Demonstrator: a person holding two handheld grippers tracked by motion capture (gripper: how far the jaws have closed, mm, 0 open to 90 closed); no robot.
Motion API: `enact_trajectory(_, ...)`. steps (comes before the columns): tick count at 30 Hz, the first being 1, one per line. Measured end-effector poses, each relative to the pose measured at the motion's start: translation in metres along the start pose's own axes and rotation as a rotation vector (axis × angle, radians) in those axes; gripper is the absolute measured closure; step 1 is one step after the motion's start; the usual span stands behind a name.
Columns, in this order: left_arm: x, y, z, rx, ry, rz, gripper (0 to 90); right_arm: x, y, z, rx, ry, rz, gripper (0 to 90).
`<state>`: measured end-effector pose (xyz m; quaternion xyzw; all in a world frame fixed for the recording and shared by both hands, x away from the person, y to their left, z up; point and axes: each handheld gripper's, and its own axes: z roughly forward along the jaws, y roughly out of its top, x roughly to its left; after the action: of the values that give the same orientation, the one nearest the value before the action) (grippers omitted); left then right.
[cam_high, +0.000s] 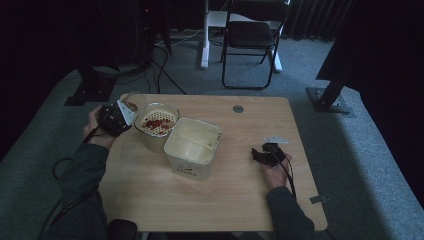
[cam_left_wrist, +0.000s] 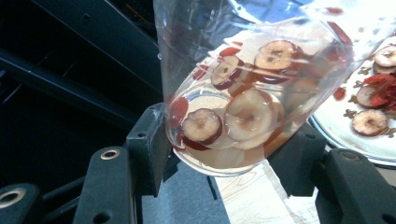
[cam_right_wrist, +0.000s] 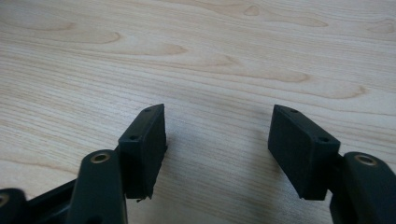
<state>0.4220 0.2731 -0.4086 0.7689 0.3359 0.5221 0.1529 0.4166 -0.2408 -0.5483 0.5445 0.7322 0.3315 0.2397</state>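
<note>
My left gripper (cam_high: 120, 114) is shut on a clear glass (cam_left_wrist: 243, 88), tilted over toward a round white strainer (cam_high: 156, 120). Inside the glass are red-skinned fruit slices (cam_left_wrist: 245, 114) in clear liquid. The strainer (cam_left_wrist: 369, 135) holds a few slices and red bits and sits on a pale container (cam_high: 152, 140). A square cream tub (cam_high: 192, 146) stands next to it, touching it. My right gripper (cam_high: 261, 155) rests low over the bare wood at the table's right side. In the right gripper view its jaws (cam_right_wrist: 217, 140) stand open with nothing between them.
The wooden table (cam_high: 210, 200) has a round grommet (cam_high: 238, 108) near its far edge. A black folding chair (cam_high: 252, 40) and a white desk leg (cam_high: 205, 35) stand beyond it, with cables on the grey carpet and dark stands at either side.
</note>
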Motion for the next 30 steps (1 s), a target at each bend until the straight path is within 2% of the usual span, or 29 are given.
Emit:
enact_trajectory(11,-0.0002,0.0023,0.0022,0.022,0.036,0.049,43.4,0.0007,-0.0002,0.0,0.002,0.0,-0.004,33.5)
enact_trajectory(15,-0.0025,0.0038,0.0031,0.034,0.054,0.092,43.4,0.0009,-0.0003,-0.0001,0.003,0.0,-0.003,33.4)
enact_trajectory(21,-0.0035,0.0053,0.0042,0.033,0.055,0.098,43.4,0.0015,-0.0004,-0.0002,0.003,0.002,-0.004,32.9)
enact_trajectory(30,-0.0073,0.0053,0.0059,0.053,0.092,0.172,43.4,0.0016,-0.0004,-0.0002,0.004,0.003,-0.005,32.8)
